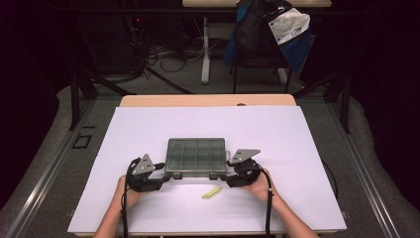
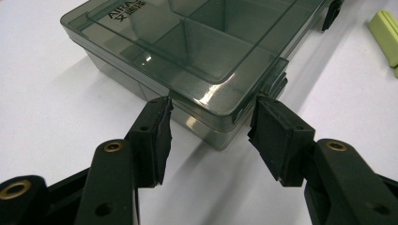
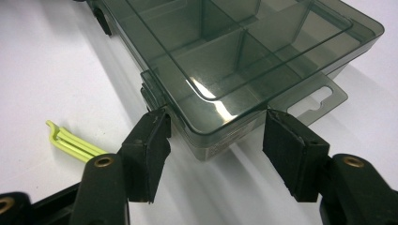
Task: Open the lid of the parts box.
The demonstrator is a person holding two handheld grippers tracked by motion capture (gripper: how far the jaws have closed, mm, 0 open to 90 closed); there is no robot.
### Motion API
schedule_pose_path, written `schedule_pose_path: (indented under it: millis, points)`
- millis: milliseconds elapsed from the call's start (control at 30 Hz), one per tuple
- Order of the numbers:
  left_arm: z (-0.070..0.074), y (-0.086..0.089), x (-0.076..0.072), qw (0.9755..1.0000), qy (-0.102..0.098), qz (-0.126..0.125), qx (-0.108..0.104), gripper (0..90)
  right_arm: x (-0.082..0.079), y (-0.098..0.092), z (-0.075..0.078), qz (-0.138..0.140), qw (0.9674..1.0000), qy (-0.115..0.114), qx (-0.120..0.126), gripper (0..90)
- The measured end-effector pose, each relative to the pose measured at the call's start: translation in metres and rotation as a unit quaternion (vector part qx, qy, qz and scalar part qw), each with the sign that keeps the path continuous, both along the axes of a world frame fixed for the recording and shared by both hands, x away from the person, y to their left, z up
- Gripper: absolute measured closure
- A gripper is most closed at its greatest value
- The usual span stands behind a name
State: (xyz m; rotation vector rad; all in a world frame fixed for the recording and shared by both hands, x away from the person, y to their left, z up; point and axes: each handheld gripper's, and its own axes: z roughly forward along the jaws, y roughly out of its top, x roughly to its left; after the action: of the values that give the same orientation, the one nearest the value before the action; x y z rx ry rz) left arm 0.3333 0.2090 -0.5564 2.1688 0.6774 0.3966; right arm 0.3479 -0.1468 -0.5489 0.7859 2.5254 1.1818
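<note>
One white sheet covers the wooden table.

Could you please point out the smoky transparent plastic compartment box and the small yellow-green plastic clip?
smoky transparent plastic compartment box (image 1: 196, 154): high view, middle of its lid.
small yellow-green plastic clip (image 1: 211, 193): high view, middle of its length.

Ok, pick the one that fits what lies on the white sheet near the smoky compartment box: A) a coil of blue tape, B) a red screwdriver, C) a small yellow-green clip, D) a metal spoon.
C: a small yellow-green clip lies just in front of the box, between the two tools.
</note>
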Motion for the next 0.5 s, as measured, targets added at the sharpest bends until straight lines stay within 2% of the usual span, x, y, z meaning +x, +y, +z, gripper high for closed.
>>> schedule_pose_path:
  millis: [400, 500]
  points:
    - [-0.0003, -0.0002, 0.0008, 1.0, 0.001, 0.002, -0.002, 45.5, -0.001, 0.001, -0.0004, 0.0, 0.9999, -0.004, -0.011, 40.8]
    - [-0.0007, -0.0003, 0.0013, 1.0, 0.003, 0.004, -0.003, 43.3, -0.0002, 0.0005, -0.0012, -0.002, 1.0, -0.005, -0.007, 42.3]
